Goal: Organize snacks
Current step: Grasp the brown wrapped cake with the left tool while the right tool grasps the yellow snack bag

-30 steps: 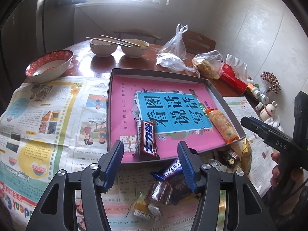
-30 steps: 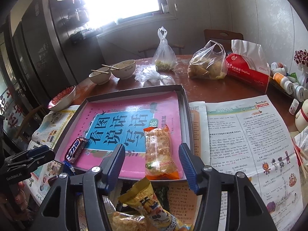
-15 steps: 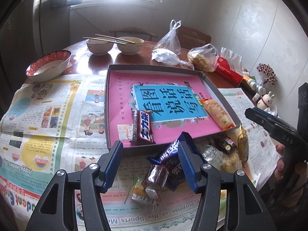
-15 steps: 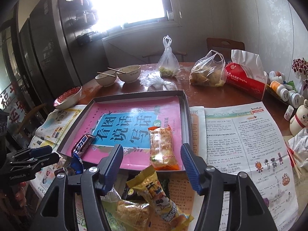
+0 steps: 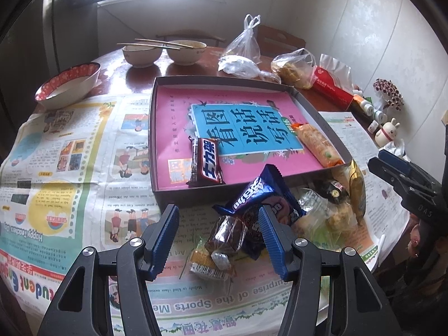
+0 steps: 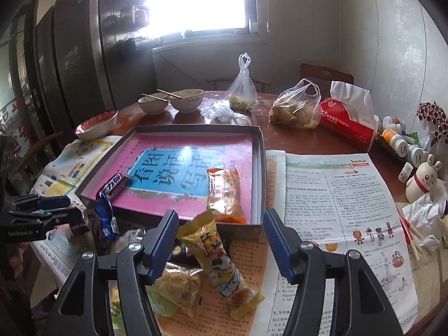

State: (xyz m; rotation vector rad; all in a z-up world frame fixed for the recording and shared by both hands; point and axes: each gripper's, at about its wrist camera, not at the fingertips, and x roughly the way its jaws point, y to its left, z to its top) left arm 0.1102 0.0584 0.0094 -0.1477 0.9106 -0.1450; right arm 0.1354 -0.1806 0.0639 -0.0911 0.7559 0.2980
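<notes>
The left hand-held gripper (image 5: 218, 240) hangs at the bottom centre of its own view with its blue jaws apart and empty. Between them, lower down on the newspaper-covered desk (image 5: 70, 173), lie a brown wrapped cake (image 5: 228, 233) and, just past it, a blue biscuit pack (image 5: 261, 200) whose far end leans up on the near wall of the tray (image 5: 152, 145). The right pad (image 5: 273, 242) sits just beside the blue pack, but we cannot tell whether it touches it.

The right hand-held gripper (image 6: 221, 247) stands likewise parted and empty at the bottom of its view, above a yellow snack packet (image 6: 217, 254) that points toward the tray, with a clear bag of pale snacks (image 6: 175, 282) to the lower left.

Further off, inside the tray, we see a brown chocolate bar (image 5: 205, 162) near the front left and an orange snack pack (image 5: 317, 144) along the right wall, both resting on the pink book cover.

We judge the sorting to be partly done: two snacks are in the tray and a heap remains in front of it. The step in hand looks like choosing the next pieces. Next we would lower each hand-held gripper around one wrapper, the blue pack or the cake on the left and the yellow packet on the right, close on it alone, and carry it over the tray wall to a bare patch.
</notes>
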